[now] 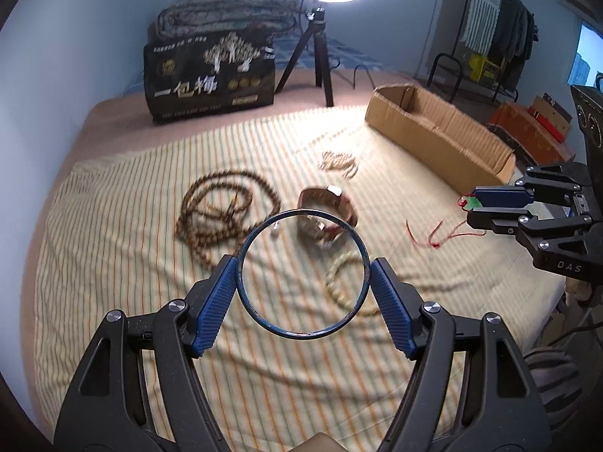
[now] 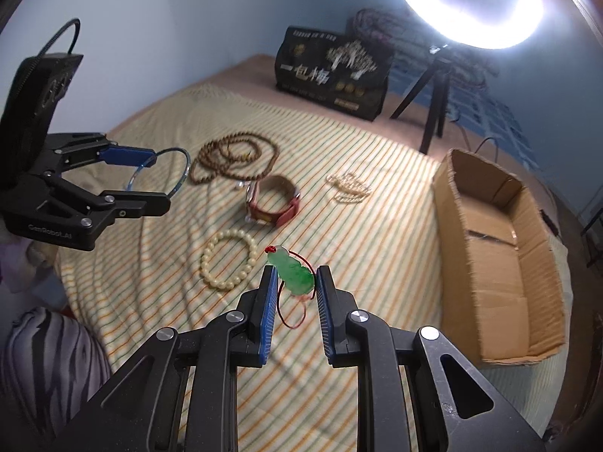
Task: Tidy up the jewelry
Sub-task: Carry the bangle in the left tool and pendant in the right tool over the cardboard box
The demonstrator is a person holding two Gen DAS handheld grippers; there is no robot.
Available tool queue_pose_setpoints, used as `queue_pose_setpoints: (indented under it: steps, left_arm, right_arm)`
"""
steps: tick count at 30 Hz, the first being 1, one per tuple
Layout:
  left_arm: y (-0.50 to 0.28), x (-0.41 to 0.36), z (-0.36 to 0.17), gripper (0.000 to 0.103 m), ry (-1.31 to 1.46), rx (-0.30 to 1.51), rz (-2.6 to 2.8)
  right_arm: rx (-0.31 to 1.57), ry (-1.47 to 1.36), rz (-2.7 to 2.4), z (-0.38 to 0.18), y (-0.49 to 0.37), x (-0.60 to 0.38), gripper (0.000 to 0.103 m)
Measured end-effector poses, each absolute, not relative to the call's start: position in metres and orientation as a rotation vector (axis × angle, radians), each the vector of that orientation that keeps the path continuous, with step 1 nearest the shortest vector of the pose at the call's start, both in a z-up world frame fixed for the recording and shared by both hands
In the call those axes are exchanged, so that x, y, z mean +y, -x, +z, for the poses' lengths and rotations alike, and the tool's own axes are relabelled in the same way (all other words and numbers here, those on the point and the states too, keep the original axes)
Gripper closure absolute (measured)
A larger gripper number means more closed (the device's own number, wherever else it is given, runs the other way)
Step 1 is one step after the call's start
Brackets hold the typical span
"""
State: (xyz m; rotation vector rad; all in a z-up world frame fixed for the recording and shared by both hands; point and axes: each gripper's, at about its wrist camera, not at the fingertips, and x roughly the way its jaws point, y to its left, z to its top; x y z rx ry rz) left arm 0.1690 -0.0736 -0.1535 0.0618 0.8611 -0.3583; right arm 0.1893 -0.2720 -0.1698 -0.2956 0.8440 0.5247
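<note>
Held between the pads of the left gripper (image 1: pixel 303 290), a blue bangle (image 1: pixel 303 274) is kept above the striped cloth (image 1: pixel 150 339), while a green pendant (image 2: pixel 293 274) on red cord is pinched by the right gripper (image 2: pixel 293 286). Left to right, brown beads (image 2: pixel 233 162), a red watch (image 2: pixel 273 205), a cream bracelet (image 2: pixel 229 262) and a pale chain (image 2: pixel 348 187) lie unsorted. Nothing is seen inside the cardboard box (image 2: pixel 490 301) at far right, so the task is judged barely begun.

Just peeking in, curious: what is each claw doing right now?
Left gripper: shut on the blue bangle.
Right gripper: shut on the green jade pendant, red cord dangling.
</note>
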Motion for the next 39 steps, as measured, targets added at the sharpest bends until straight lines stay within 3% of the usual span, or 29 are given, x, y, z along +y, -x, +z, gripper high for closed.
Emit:
queue_pose_setpoints:
  steps: [23, 39]
  left_arm:
    - [-0.248, -0.172, -0.106, 0.029, -0.075, 0.773, -0.516]
    - [-0.307, -0.270, -0.116, 0.029, -0.132, 0.786, -0.600]
  right_arm:
    - [0.712, 0.111, 0.301, -0.110, -0.217, -0.401, 0.084]
    - [0.736, 0.095, 0.147, -0.130, -0.255, -0.462, 0.084]
